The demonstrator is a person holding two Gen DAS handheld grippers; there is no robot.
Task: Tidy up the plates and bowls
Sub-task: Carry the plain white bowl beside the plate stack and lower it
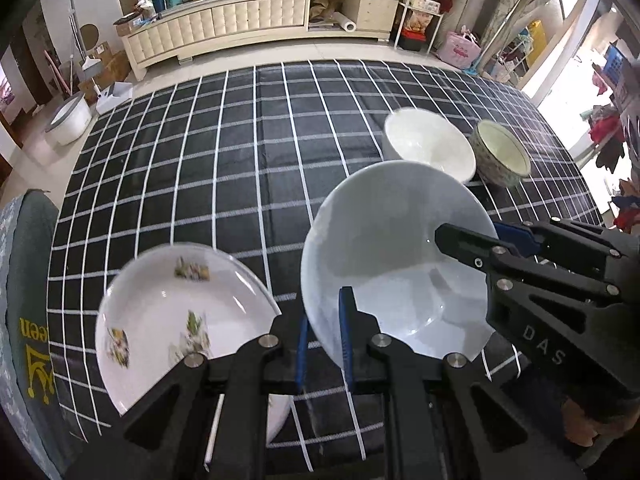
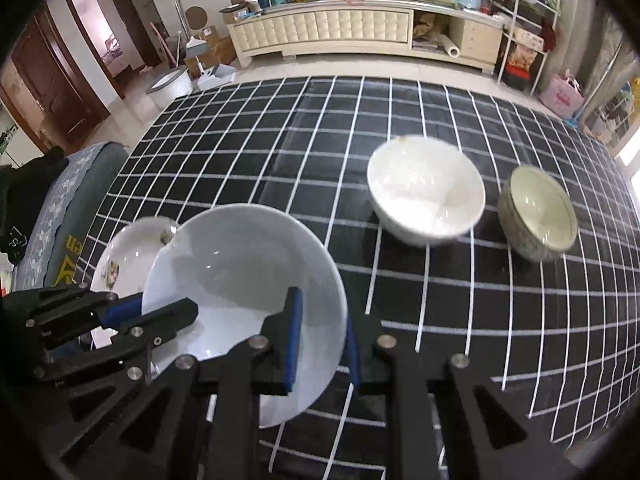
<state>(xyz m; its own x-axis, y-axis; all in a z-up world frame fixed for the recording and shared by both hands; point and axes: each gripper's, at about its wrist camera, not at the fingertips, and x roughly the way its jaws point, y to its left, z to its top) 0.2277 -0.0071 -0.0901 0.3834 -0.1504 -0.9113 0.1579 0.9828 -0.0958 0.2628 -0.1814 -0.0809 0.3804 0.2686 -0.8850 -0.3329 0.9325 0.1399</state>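
Held lower centre: plain white plate point(image 1: 384, 264), rim pinched by left gripper point(image 1: 324, 344) and right gripper point(image 2: 322, 340), both clamped. Glazed, stiff, slippery, breakable; best gripped at opposite rims.

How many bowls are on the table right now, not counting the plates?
2. The white bowl stands far right on the checked cloth, and the patterned bowl sits just right of it. None seem hidden, though the lifted white plate covers some cloth.
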